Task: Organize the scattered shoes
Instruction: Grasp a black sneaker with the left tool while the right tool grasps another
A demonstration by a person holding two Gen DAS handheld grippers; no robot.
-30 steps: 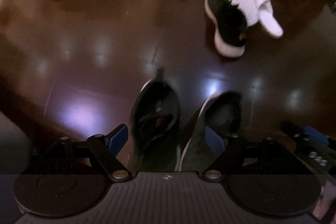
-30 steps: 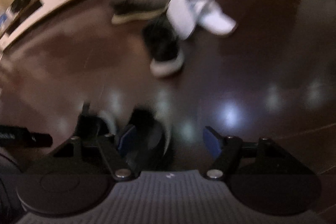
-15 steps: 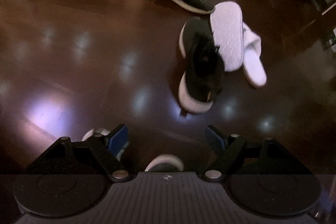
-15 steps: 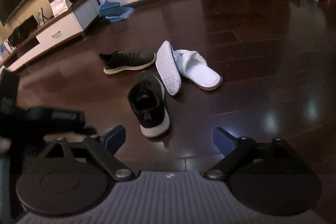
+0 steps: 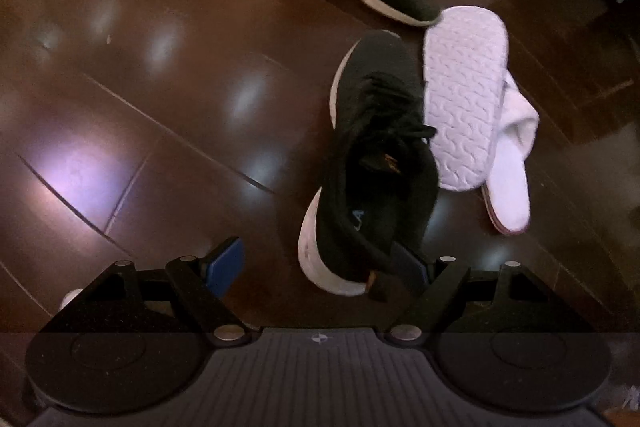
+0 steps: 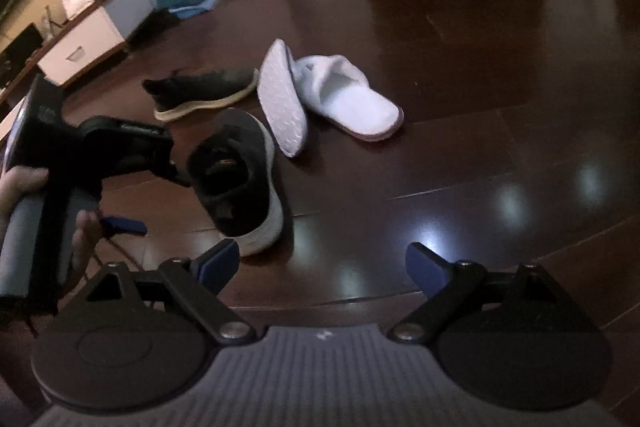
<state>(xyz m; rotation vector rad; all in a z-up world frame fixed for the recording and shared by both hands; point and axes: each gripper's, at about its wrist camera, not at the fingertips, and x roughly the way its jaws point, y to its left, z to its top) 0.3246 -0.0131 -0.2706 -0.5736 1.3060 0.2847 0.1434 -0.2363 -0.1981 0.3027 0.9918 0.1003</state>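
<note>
Left tool [image 5: 320, 265] is spread wide, gripping nothing, with the heel of a black sneaker [image 5: 372, 163] sitting between its fingers, right pad at the collar. Right tool [image 6: 322, 265] is wide open too, empty, hovering over bare wood floor [image 6: 500, 155]. From the right camera, that sneaker's at about 11 o'clock, a white slipper flipped sole-out [image 6: 282, 103] leaning on an upright white slipper [image 6: 352, 103] at 12, and a second black sneaker [image 6: 200, 93] beyond. A hand [image 6: 24, 187] holds the left tool at 9.
</note>
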